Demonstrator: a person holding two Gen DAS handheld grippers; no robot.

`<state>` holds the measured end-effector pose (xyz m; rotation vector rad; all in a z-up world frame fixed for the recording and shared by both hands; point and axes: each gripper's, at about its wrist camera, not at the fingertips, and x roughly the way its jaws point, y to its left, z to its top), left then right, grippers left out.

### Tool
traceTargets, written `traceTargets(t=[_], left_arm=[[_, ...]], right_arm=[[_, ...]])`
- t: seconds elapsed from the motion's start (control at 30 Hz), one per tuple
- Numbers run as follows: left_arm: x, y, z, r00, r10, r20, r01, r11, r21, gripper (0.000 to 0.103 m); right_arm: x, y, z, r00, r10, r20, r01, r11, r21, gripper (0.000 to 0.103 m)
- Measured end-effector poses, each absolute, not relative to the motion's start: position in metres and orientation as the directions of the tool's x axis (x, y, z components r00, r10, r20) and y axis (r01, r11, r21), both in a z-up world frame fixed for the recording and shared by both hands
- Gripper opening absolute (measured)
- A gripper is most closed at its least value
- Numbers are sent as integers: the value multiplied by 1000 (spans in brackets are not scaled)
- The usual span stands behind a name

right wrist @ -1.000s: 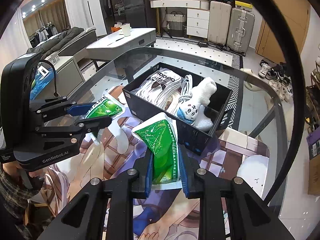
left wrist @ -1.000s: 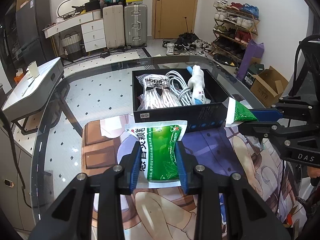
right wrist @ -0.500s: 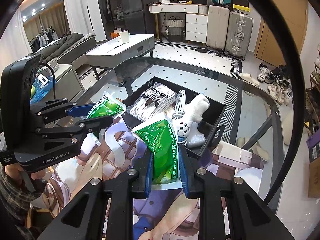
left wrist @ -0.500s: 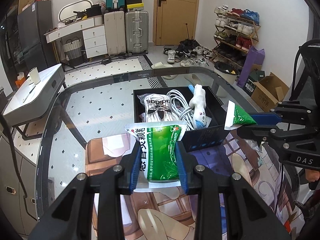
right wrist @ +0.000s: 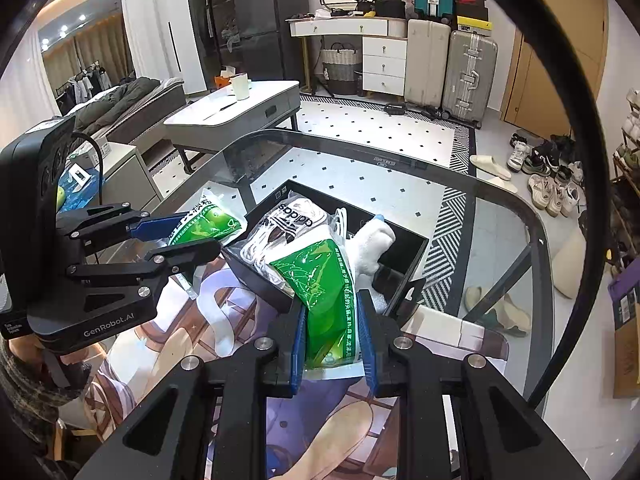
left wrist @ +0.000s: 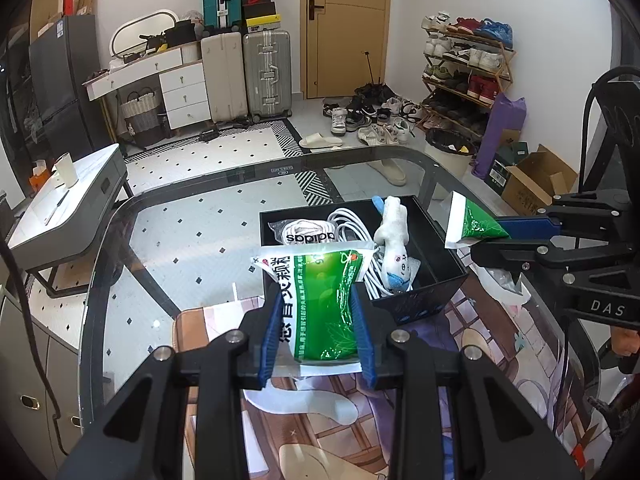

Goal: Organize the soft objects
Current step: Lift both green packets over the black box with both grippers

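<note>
Left tongs (left wrist: 318, 330) clamped on a green pouch (left wrist: 325, 304), held clear of the surface (left wrist: 168, 240), just short of the black box (left wrist: 424, 300). Right tongs (right wrist: 331, 338) clamped on a second green pouch (right wrist: 326, 300), its top leaning over the box's near wall

Already in the box ahead of both tongs: bagged white item (left wrist: 298, 234), coiled white cable (left wrist: 352, 224), small plush toy (left wrist: 394, 248). Both pouches not yet in – roughly halfway by my judgement

Writing: "adidas" on the bag; Chinese characters on the pouches, not legible; "DAS" and "GenRobot.AI" on the tong bodies
</note>
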<state>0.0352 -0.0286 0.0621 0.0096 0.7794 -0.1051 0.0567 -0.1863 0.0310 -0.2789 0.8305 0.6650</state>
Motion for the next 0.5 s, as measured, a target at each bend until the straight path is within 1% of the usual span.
traceTargets(t=[0.5], left_arm=[[55,-29,71,713,-94,-695,106,994,-26,31]], right_arm=[[72,-180,35,497,444,-746,-648,761,21,23]])
